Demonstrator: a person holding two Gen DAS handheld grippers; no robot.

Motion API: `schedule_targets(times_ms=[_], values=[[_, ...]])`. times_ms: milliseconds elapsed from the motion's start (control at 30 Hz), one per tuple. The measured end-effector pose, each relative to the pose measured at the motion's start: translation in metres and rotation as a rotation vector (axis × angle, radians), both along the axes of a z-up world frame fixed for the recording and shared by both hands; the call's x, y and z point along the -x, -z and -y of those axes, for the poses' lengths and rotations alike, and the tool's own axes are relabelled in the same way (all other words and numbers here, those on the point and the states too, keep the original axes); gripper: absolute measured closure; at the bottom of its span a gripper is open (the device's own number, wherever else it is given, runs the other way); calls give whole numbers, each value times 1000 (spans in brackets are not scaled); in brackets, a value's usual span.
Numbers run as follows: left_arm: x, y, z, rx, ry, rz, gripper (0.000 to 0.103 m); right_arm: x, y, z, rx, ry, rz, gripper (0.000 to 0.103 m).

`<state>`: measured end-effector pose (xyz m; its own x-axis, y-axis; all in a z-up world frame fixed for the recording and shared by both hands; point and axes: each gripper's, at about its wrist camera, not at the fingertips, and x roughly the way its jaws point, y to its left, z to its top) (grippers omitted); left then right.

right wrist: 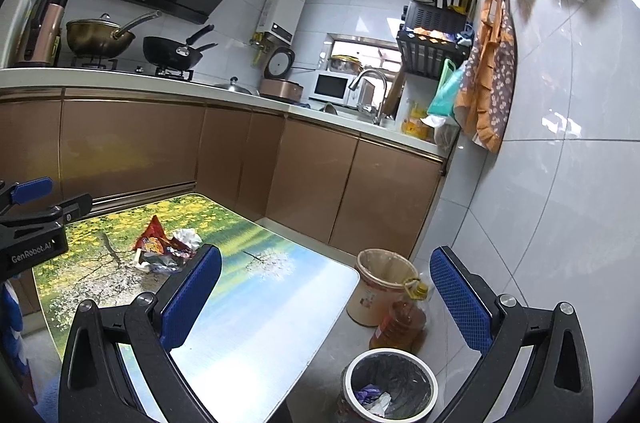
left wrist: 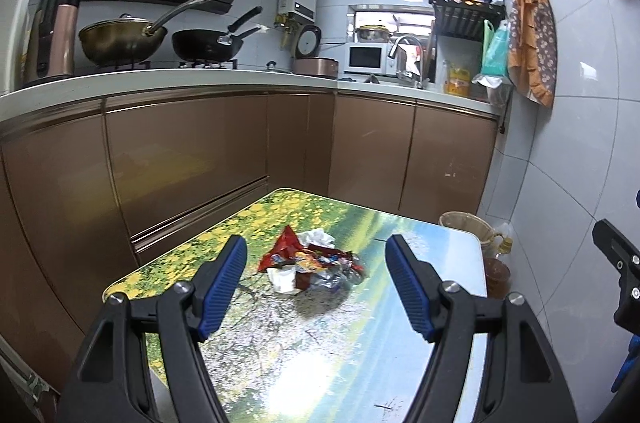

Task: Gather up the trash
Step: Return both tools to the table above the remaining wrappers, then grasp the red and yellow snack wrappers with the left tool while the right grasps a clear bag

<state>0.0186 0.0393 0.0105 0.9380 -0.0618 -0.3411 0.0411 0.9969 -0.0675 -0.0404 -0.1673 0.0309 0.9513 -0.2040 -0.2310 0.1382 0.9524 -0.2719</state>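
Observation:
A pile of trash (left wrist: 314,261) lies on the small table (left wrist: 360,351) with a flower-and-sky print: red snack wrappers, crumpled white tissue and clear plastic. It also shows in the right wrist view (right wrist: 168,249). My left gripper (left wrist: 316,283) is open and empty, above the table just short of the pile. My right gripper (right wrist: 326,295) is open and empty, over the table's right edge. A white trash bin (right wrist: 390,383) with a black liner stands on the floor below it and holds some scraps.
A beige bucket (right wrist: 384,283) and an oil bottle (right wrist: 400,323) stand on the floor by the table's right corner. Brown cabinets (left wrist: 200,151) run behind the table. The tiled wall (right wrist: 540,183) is on the right.

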Motion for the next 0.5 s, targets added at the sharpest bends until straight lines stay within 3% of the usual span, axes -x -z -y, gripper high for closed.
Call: schedule_targets(times_ms=[300,500], values=[[-5,0,-35,59,-53,24,33,-11,-7,-7,-11,-46,33,1],[-44,29,-59,77,-34,-119,33,-45,8,-7,-66,-108,-37,1]])
